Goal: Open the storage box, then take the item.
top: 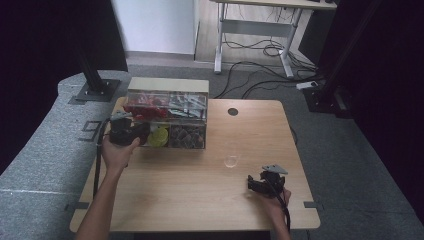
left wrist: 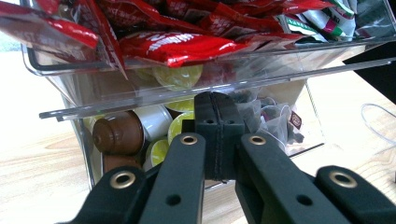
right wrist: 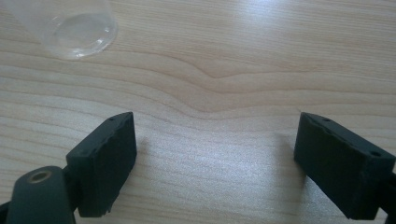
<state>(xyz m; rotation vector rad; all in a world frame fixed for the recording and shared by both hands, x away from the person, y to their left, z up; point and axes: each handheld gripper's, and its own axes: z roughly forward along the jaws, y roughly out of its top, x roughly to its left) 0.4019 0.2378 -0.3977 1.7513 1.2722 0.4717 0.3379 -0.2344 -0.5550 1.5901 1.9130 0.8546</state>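
A clear plastic organizer (top: 167,90) stands at the back left of the wooden table. Red sachets (left wrist: 182,46) fill its upper tray. Below, coffee capsules (left wrist: 119,133) in brown, white and yellow-green lie in the left compartment, and tea bags (left wrist: 275,123) in the right one. My left gripper (top: 137,132) sits right at the front of the capsule compartment; its pads (left wrist: 219,135) are pressed together with nothing between them. My right gripper (top: 256,184) rests low over the table near the front right, its jaws (right wrist: 215,163) wide open and empty. A clear plastic cup (right wrist: 77,25) stands just beyond it.
The cup (top: 231,161) stands alone on the table (top: 200,200) between the organizer and my right gripper. A round cable hole (top: 233,111) lies to the right of the organizer. Cables trail across the grey floor behind the table.
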